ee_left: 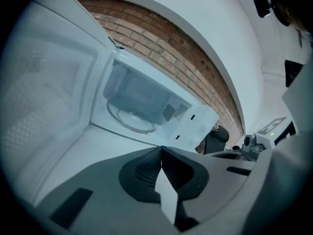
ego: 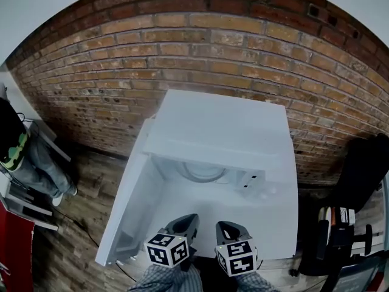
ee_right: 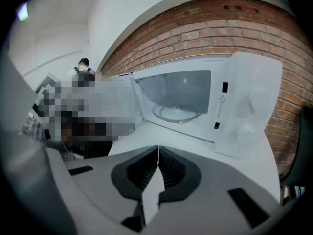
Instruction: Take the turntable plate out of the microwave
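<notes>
A white microwave (ego: pixel 219 132) stands on a white table (ego: pixel 267 224) with its door (ego: pixel 124 205) swung open to the left. The clear glass turntable plate (ego: pixel 200 172) lies flat inside the cavity; it also shows in the left gripper view (ee_left: pixel 131 120) and the right gripper view (ee_right: pixel 177 112). My left gripper (ego: pixel 187 219) and right gripper (ego: pixel 226 225) hover side by side over the table's near edge, short of the opening. Both point toward the cavity. The left gripper's (ee_left: pixel 161 153) jaws are shut with nothing between them, and so are the right gripper's (ee_right: pixel 158 151).
A red brick wall (ego: pixel 200 47) runs behind the microwave. The control panel (ee_right: pixel 249 106) is on the microwave's right side. A person (ego: pixel 24 157) stands at the far left beside shelving. A dark bag (ego: pixel 364 169) and equipment sit on the floor at the right.
</notes>
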